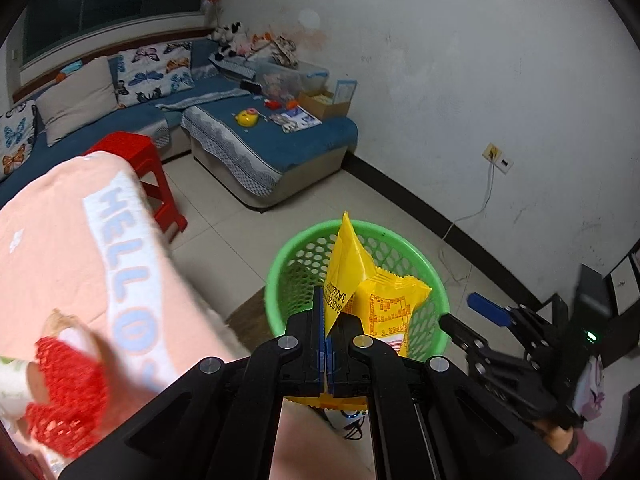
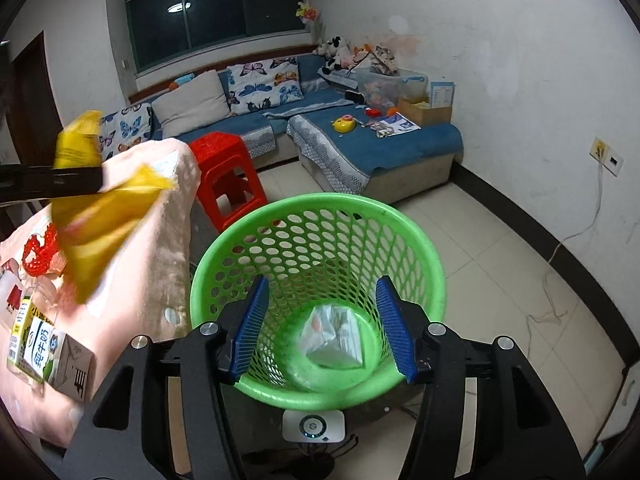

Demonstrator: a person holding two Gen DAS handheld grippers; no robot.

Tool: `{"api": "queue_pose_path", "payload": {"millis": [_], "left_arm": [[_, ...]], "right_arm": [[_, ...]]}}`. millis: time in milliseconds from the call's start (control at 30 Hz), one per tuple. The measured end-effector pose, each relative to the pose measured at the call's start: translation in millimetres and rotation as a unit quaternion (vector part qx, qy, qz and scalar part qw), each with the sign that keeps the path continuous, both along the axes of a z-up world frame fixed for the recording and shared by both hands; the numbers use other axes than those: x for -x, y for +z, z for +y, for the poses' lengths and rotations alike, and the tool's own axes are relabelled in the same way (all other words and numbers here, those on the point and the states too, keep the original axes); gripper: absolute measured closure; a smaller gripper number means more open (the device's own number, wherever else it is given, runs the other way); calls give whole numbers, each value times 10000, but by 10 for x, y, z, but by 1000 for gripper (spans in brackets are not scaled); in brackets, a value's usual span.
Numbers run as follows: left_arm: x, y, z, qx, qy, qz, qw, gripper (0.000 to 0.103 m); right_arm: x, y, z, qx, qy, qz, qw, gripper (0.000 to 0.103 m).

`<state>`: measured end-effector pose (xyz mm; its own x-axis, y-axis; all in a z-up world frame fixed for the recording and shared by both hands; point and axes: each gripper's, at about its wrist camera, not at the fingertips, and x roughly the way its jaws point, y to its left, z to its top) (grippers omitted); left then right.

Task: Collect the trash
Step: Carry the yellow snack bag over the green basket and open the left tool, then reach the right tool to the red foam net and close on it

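My left gripper [image 1: 325, 320] is shut on a yellow snack wrapper [image 1: 368, 292] and holds it above the near rim of the green mesh basket [image 1: 296, 248]. In the right wrist view the wrapper [image 2: 100, 216] hangs blurred at the left, over the pink cloth. My right gripper [image 2: 324, 320] is open and empty, its blue pads over the basket [image 2: 224, 248] mouth. A clear plastic wrapper [image 2: 336, 336] lies at the basket's bottom. A milk carton [image 2: 48, 352] and a red mesh net [image 2: 38, 256] lie on the pink cloth [image 2: 152, 264]; the net also shows in the left wrist view [image 1: 68, 392].
A red plastic stool [image 2: 228, 184] stands behind the pink-covered table. A blue sofa [image 2: 360, 148] with cushions and toys fills the back. A white device [image 2: 314, 426] sits on the floor below the basket. A cable [image 2: 576, 232] runs from a wall socket.
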<state>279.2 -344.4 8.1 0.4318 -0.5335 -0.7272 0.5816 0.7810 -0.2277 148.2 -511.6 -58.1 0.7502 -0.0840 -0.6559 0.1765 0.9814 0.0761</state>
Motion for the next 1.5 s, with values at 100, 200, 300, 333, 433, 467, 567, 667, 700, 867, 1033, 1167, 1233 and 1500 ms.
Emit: {"api": "queue_pose_path", "payload": {"millis": [100, 200, 300, 333, 433, 467, 567, 667, 700, 867, 1033, 1167, 1233, 1500], "left_arm": [[-68, -90, -223, -111, -75, 51, 9999, 102], [-97, -164, -377, -167, -136, 121, 9997, 101], [-119, -254, -516, -226, -165, 178, 9994, 90], [-126, -279, -564, -247, -180, 184, 9994, 86], [-125, -350, -663, -242, -232, 215, 9992, 69], [-128, -369, -672, -209, -248, 249, 9992, 63], [-112, -373, -624, -120, -231, 308, 9992, 51], [-83, -348, -507, -58, -203, 257, 9994, 46], [-74, -342, -440, -53, -205, 259, 9994, 44], [26, -276, -264, -65, -232, 142, 9996, 38], [101, -110, 24, 138, -111, 56, 9998, 38], [232, 3, 362, 118, 60, -195, 9997, 38], [295, 30, 569, 129, 170, -234, 9995, 38], [465, 126, 1390, -26, 771, -439, 9961, 38]], "right_arm": [[108, 5, -42, -3, -30, -51, 10000, 44], [220, -1, -71, -41, -55, -111, 9999, 44], [308, -16, -96, 4, -84, -128, 9999, 44], [332, -23, -108, -21, -90, -123, 9999, 44], [369, -25, -111, -65, -109, -139, 9998, 44], [382, -25, -113, -73, -109, -133, 9998, 44], [397, -13, -108, -76, -117, -157, 9998, 43], [420, 16, -68, -77, -69, -191, 9998, 43], [422, 31, -47, -42, -64, -206, 9998, 43], [428, 89, 70, -53, -32, -285, 9996, 41], [463, 164, 201, -97, 92, -319, 9994, 39], [442, 236, 367, -108, 301, -343, 9989, 39], [417, 283, 483, -197, 459, -358, 9981, 39], [154, 436, 1074, -537, 1200, -308, 9908, 39]]}}
